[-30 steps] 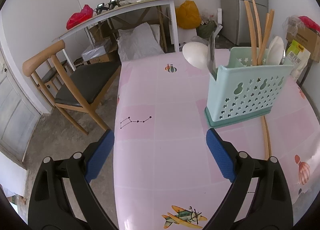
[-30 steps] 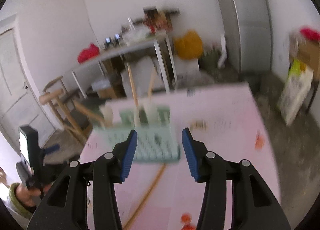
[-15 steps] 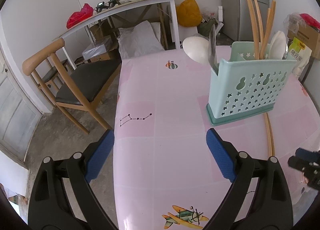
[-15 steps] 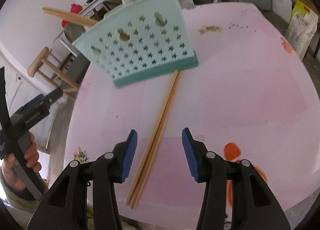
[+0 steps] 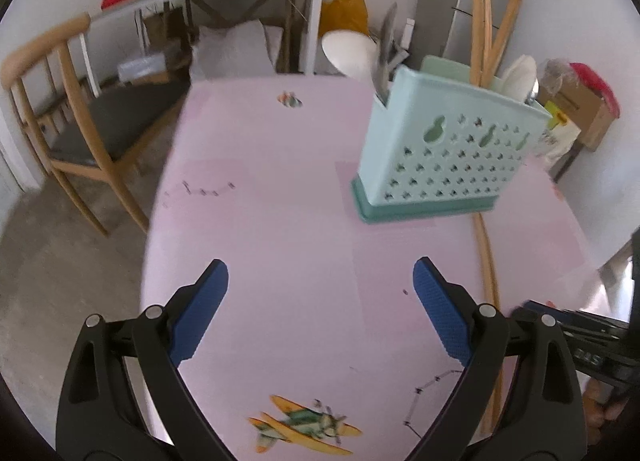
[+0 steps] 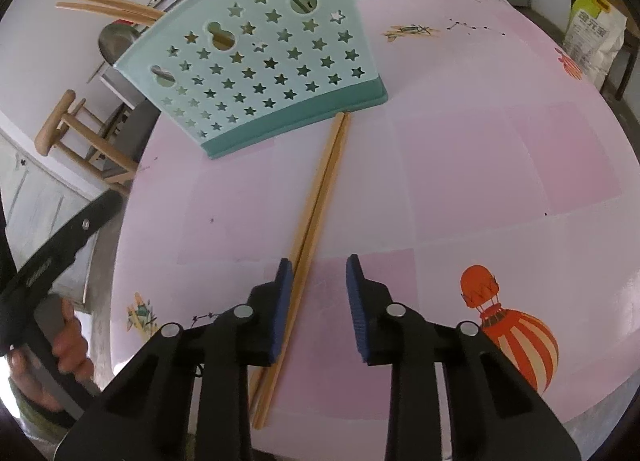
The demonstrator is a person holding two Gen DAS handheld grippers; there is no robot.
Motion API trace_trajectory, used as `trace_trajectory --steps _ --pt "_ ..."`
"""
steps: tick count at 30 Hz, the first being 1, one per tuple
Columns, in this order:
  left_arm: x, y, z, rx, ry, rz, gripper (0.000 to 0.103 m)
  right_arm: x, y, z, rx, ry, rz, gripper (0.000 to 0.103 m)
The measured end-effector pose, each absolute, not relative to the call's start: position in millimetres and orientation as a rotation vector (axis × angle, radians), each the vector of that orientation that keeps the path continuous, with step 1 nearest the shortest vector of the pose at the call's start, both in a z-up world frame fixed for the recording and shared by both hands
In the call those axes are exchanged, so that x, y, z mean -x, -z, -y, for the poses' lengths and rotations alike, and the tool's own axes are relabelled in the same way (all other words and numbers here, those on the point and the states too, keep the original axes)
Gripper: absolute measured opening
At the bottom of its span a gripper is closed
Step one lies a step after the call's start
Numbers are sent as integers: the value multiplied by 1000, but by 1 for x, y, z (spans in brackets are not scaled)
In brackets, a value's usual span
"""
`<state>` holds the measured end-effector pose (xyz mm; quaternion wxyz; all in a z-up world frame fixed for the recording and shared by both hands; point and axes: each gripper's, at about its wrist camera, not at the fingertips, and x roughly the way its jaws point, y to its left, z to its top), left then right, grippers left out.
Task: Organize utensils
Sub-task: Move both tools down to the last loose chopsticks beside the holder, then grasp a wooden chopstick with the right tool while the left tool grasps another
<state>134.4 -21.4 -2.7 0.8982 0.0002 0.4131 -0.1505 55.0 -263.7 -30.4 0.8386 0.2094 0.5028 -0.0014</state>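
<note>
Chopsticks (image 6: pixel 316 197), a pair of slim pale wooden sticks, lie side by side on the smooth pink tablecloth (image 6: pixel 460 165), running from the lower centre of the right wrist view up to the base of the holder; their near stretch passes just inside the left pad of the right gripper (image 6: pixel 319 285), partly hidden by it. That gripper's ribbed blue pads stand a moderate way apart with nothing clamped between them. In the left wrist view the left gripper (image 5: pixel 320 297) hangs over the cloth with its blue pads spread wide and bare, a printed airplane (image 5: pixel 308 427) at the lower centre. The same chopsticks (image 5: pixel 489 281) show at the right, their near end cut off behind the black arm. Farther up stands the utensil holder (image 5: pixel 444 157), mint plastic punched with star and gourd holes on a darker teal base, holding upright wooden sticks (image 5: pixel 486 33), a white spoon (image 5: pixel 518 77) and a blurred metal blade whose handle is hidden inside. At the far left a wooden chair (image 5: pixel 76 129) shows, softly blurred
</note>
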Motion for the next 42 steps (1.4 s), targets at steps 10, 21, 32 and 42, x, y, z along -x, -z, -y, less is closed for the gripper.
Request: trace_trajectory --steps 10,21,32,42 --pt "-122 20 46 0 448 -898 90 -66 38 259 -437 -6 -1066 19" --pt "-103 16 73 -81 618 -863 67 -64 36 248 -355 21 -1057 9" --pt "-98 31 117 -121 812 -965 41 -47 37 274 -379 92 -1056 6" --pt "-91 50 164 -335 773 -977 11 -38 38 284 -403 107 -1046 6"
